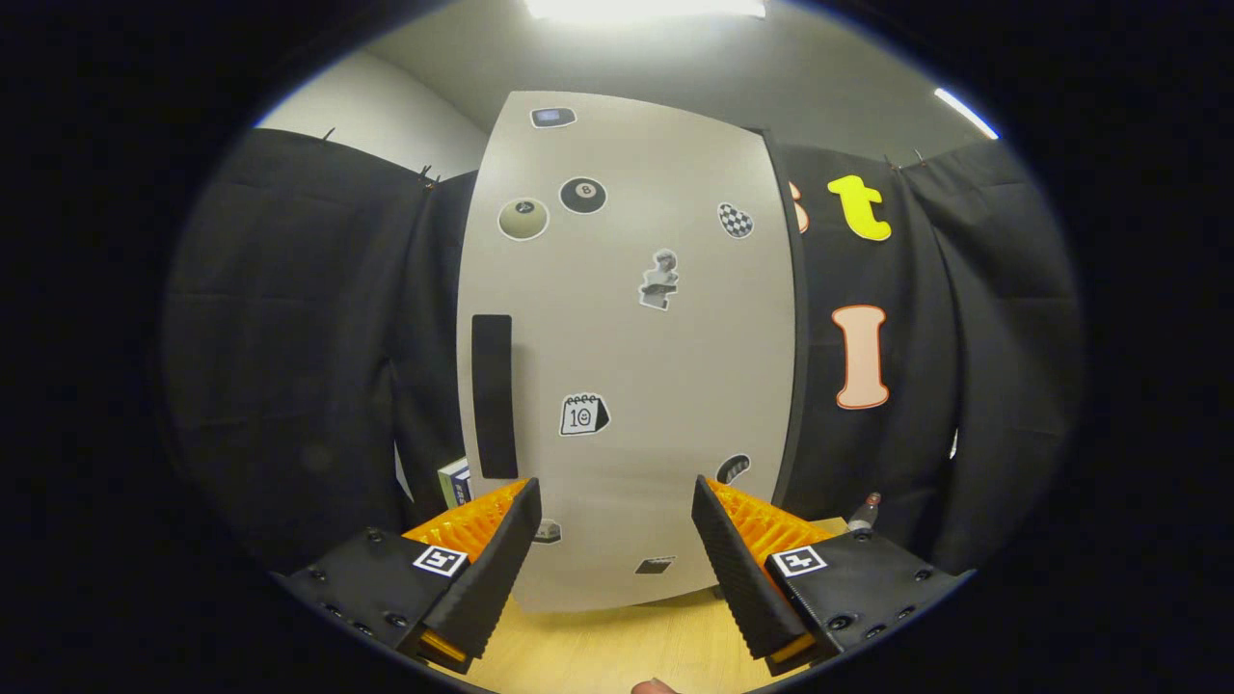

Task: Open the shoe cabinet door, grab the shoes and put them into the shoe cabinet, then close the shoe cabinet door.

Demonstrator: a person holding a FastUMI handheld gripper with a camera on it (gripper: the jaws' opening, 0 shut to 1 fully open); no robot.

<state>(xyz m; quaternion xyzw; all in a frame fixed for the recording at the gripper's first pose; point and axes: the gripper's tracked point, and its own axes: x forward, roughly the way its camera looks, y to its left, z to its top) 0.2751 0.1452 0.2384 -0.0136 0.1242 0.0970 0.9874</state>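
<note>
The gripper (615,520) is held level and pointing straight ahead, fingers spread wide apart with nothing between them. Both fingers (501,569) angle outward toward their tips, looking pretty symmetric. Nothing is gripped or touched right now. There's also a fingertip (654,686) poking in just below, between the two fingers.

A pale wooden worktop (617,646) carries the scene. A small box (455,481) with a white and blue face stands on it at the left, partly hidden, close against the black cloth wall (289,366). On the right a small bottle with a red cap (865,511) stands upright before the same cloth. Above, two ceiling lights (646,8) glow on a white ceiling.
</note>
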